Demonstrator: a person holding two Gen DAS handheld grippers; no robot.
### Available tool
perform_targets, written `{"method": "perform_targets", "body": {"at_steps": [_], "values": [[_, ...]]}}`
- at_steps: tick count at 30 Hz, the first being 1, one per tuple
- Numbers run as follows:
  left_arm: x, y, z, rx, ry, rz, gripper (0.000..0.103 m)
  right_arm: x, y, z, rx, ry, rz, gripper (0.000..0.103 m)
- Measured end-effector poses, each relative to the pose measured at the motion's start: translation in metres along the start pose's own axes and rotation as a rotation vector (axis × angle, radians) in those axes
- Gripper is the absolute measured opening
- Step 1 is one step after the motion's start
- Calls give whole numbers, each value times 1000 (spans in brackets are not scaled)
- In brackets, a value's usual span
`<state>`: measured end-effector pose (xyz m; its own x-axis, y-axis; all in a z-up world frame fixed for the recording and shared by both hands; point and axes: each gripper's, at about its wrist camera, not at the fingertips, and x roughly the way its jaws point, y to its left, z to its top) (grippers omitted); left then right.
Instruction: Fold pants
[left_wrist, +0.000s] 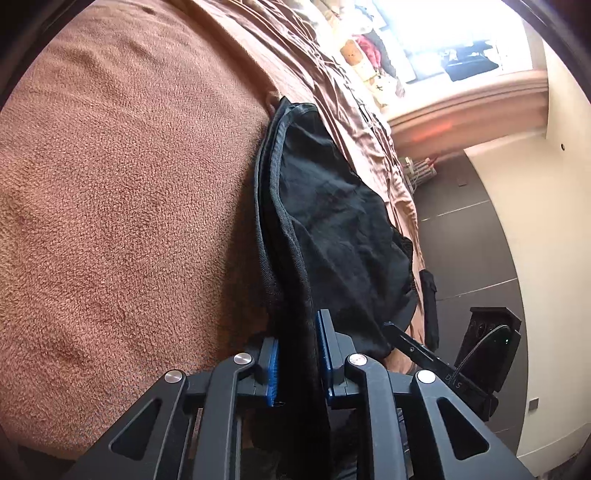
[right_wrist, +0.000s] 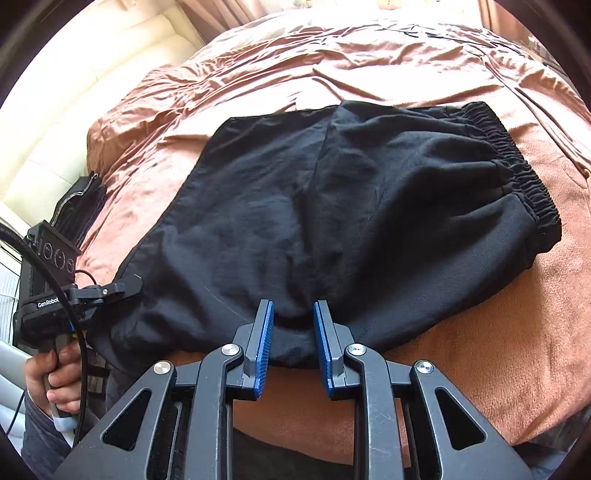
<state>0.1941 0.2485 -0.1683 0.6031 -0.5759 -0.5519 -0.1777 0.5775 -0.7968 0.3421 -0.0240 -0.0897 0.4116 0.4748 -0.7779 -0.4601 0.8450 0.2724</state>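
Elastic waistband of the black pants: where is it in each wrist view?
Left wrist: cannot tell; the pants show only a stitched edge running up from the left gripper.
Right wrist: waistband at upper right, along the pants' right edge.
Shared landmark: the brown blanket under the pants.

Left wrist cam: rolled sideways, low at the bed (left_wrist: 122, 192) edge, very close to the black pants (left_wrist: 332, 221), facing along them toward the window (left_wrist: 454, 33). Right wrist cam: upright, above the near bed edge, looking down across the pants (right_wrist: 351, 206) toward the headboard (right_wrist: 92, 85). Both views share pants and bed; the right view also catches the left hand-held gripper (right_wrist: 127, 284).
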Motion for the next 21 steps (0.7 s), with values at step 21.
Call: {"method": "perform_targets", "body": {"at_steps": [21], "values": [[-9, -78, 13, 88, -29, -94, 11, 0, -26, -5, 87, 7, 95, 20]]}}
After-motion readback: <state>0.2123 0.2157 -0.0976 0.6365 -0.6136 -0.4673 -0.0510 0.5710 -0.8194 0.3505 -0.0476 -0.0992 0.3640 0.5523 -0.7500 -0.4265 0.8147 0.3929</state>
